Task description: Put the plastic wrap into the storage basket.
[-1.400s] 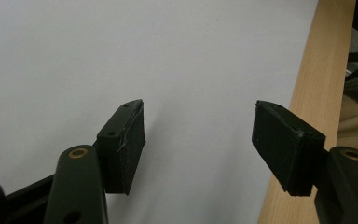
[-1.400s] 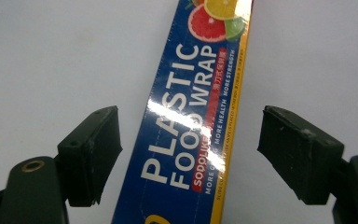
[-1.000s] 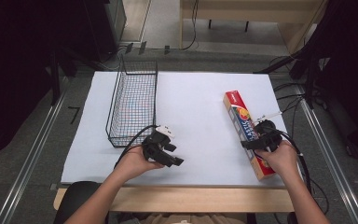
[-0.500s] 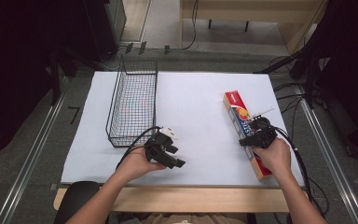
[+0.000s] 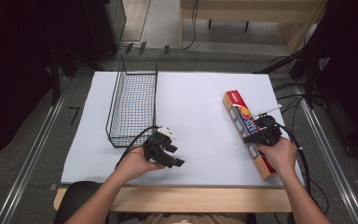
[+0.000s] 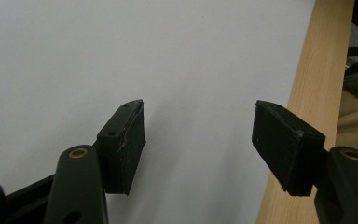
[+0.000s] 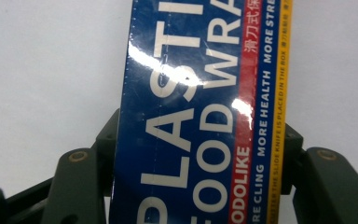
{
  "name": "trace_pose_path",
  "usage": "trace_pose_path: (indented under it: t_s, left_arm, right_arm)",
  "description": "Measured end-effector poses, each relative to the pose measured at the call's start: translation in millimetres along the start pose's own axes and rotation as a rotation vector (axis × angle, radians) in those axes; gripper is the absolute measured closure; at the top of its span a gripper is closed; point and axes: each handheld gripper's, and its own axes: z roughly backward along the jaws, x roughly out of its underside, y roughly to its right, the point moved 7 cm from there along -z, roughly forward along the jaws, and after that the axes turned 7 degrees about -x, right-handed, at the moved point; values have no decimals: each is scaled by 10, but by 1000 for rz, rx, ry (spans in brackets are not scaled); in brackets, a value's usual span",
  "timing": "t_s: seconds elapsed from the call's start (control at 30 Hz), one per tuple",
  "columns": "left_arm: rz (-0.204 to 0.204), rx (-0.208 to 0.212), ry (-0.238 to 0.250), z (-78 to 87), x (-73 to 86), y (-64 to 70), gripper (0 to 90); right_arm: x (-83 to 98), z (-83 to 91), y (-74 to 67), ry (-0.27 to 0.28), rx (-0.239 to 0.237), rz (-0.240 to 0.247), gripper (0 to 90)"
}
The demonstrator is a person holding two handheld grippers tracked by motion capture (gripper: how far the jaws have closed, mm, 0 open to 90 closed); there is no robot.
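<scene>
Lying lengthwise between the right gripper (image 7: pixel 200 182), the long blue-and-red cardboard plastic-wrap box (image 7: pixel 205 112) is clamped at both long sides, its jaws having just closed; the box stretches ahead on the white table (image 7: pixel 46 70).

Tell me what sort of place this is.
Probably a lab or recording bench, not a kitchen: a white sheet covers a wooden table, black cables trail across the grey floor, and handheld grippers work staged props, a wire basket and a food wrap box.
</scene>
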Motion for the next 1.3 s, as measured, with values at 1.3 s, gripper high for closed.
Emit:
trace_pose_path:
  t_s: [1.3]
  left_arm:
    - [-63,-10,70,243,-77,64,280]
  right_arm:
    - [114,209,-607,-36,-219,443,412]
